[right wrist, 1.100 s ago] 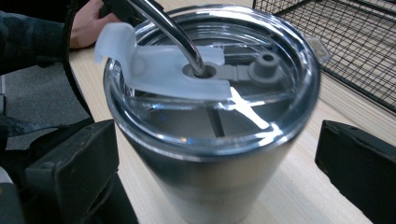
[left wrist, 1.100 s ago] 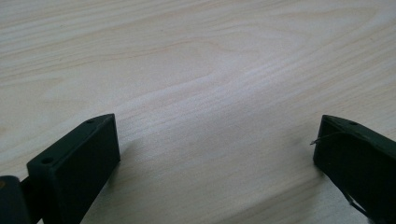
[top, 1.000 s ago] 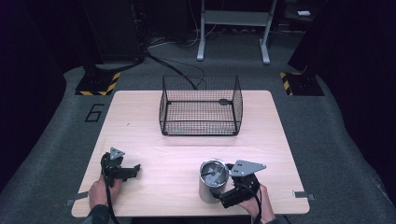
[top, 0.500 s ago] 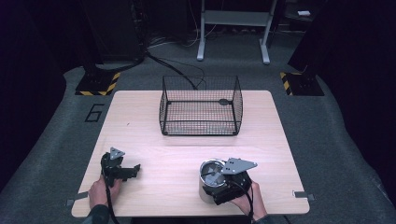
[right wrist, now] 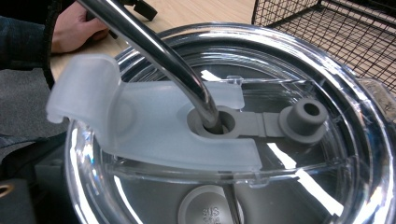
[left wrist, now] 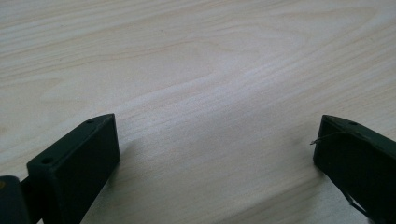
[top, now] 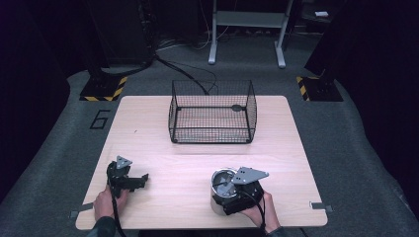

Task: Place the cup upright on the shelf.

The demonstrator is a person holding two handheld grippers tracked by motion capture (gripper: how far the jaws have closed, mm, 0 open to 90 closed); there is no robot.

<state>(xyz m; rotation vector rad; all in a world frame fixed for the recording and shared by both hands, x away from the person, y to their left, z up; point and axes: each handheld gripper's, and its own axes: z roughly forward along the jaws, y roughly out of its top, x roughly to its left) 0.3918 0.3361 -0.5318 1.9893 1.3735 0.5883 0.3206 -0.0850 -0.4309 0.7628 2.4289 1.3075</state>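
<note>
Not much to read here tbh. There's a big "6" [top: 100, 119] marked on the grey floor, left of centre in the high view, just off the counter's [top: 148, 128] far left corner. In the right gripper view, bottom middle, "SUS" [right wrist: 211, 212] is stamped on the cup's metal bottom, with smaller characters under it I can't make out.

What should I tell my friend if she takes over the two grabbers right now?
Left gripper: jaws open, holding nothing, low over the table at its near left.
Right gripper: close against the steel cup at the near right; whether its jaws grip it cannot be told.
The cup stands upright, with a clear lid on and a metal straw through it.
The wire basket stands at the far middle with no cup in it.
Likely left: lift the cup and set it in the basket.
</note>
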